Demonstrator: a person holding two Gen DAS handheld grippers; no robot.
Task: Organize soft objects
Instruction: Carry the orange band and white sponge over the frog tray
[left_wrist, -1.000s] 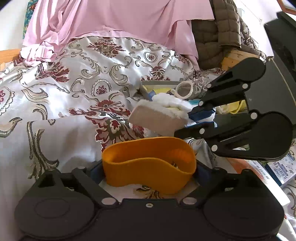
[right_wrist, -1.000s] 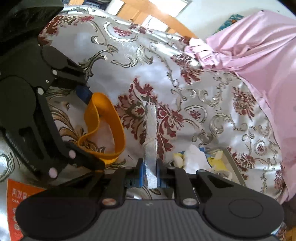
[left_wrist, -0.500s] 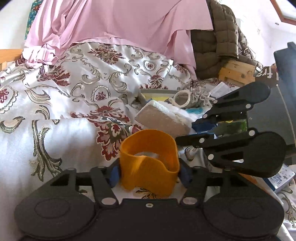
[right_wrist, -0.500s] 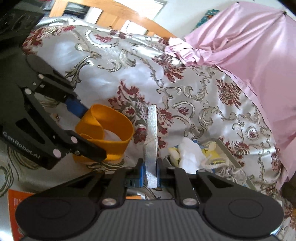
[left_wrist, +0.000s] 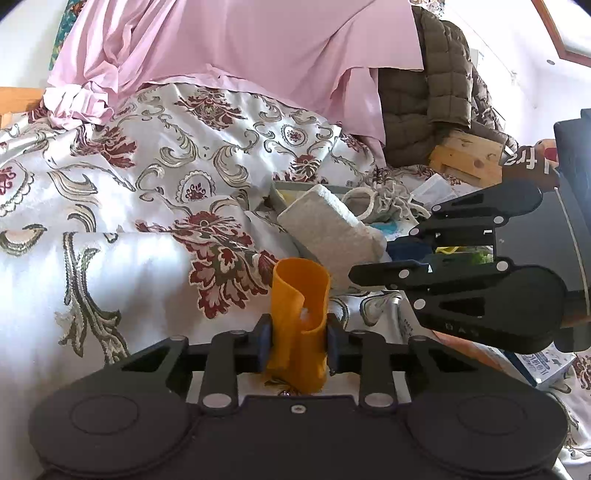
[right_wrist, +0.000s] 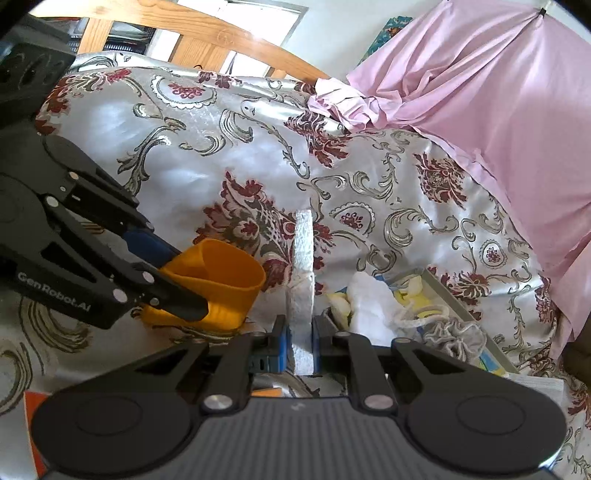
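between left tool (left_wrist: 297, 345) pads: orange band (left_wrist: 300, 314), squeezed narrow.

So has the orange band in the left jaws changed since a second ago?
Yes. The orange band has been squeezed from a wide loop into a narrow upright fold as the left gripper closed, measured against the gripper's own black body.

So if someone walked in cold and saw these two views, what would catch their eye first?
Probably the bright orange band, squeezed into a narrow loop by the shut left gripper low in the left wrist view. Next, the white sponge pad clamped edge-on in the right gripper, held above the floral bedspread. Behind both, the pink sheet fills the top.
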